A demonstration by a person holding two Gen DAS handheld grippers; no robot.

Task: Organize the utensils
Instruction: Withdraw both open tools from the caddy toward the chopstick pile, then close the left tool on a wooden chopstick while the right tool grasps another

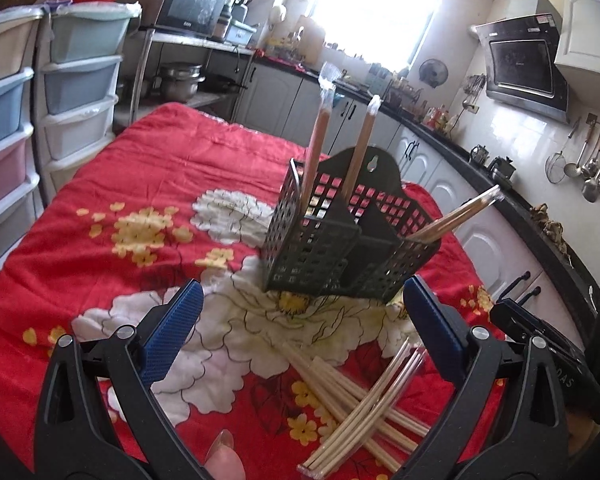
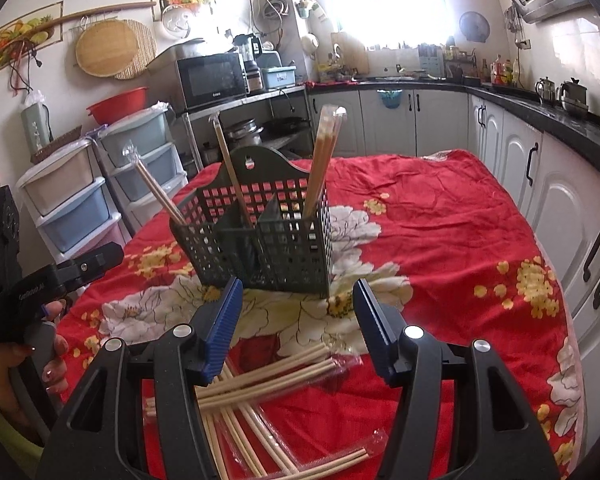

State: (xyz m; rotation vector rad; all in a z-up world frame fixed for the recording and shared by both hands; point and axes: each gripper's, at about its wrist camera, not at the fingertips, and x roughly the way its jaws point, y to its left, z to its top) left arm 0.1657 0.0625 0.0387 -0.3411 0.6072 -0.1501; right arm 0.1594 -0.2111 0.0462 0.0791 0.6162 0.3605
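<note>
The worktop [image 2: 440, 216], draped in a red flowered cloth [image 1: 140, 184], carries a dark slotted utensil holder [image 2: 260, 240] standing upright near its middle. Three wrapped chopstick pairs [image 2: 324, 156] already stand in its compartments: one leaning out at one end, one upright in the middle section, one upright at the other end.

Nearer the cameras, a loose pile of wrapped chopsticks [image 2: 268, 376] lies crossed on the cloth, just in front of the holder and apart from it.

Both tools hang above that pile, tilted downward. The right tool [image 2: 296, 320] has its blue pads spread with nothing between them, the top pairs of the pile directly below. The left tool [image 1: 300, 328] is likewise spread wide and empty, with the pile low between its fingers.

The step in hand looks like picking the next pair. That calls for lowering one tool over a single topmost pair, closing across its width, then lifting it clear and standing it in a compartment
</note>
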